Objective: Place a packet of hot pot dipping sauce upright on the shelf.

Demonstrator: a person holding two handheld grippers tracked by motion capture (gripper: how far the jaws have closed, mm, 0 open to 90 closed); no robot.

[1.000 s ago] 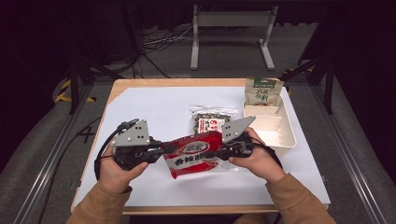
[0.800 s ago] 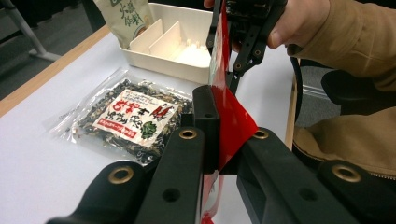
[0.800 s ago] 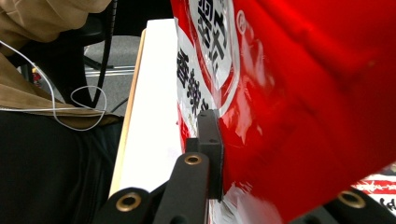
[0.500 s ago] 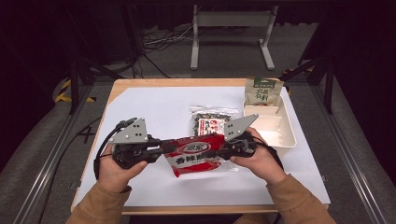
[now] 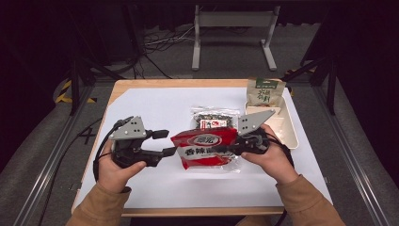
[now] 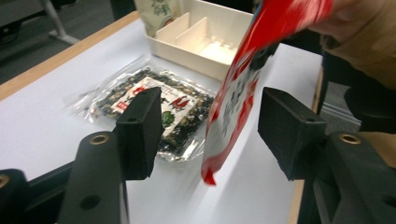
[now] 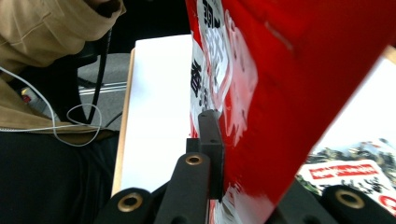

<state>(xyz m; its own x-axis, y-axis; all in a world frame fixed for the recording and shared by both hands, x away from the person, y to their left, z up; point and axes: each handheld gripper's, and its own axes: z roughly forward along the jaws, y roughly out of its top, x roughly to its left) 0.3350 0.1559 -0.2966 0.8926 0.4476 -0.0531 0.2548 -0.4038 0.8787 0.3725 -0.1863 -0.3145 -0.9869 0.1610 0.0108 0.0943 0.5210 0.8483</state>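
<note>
Glossy red snack packet (image 5: 205, 148) hangs clamped in my right tool (image 5: 234, 149); my left tool (image 5: 165, 142) has just been opening, freeing it for carrying.

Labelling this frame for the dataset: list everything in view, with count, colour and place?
red snack bag: 1, red with white label, lifted above the table's middle, clamped by the right gripper
clear snack pack: 1, transparent with dark contents and red-white label, flat on the table behind the red bag
green pouch: 1, green and beige, standing at the far end of the tray
tray: 1, cream, divided into compartments, right side of the table
table: 1, white top with wooden edge
metal stand: 1, grey, on the floor beyond the table
left gripper: 1, black, jaws just opened, either side of the bag's edge without pressing
right gripper: 1, black, shut on the bag
hands: 2, tan sleeves, bottom of the high view
</note>
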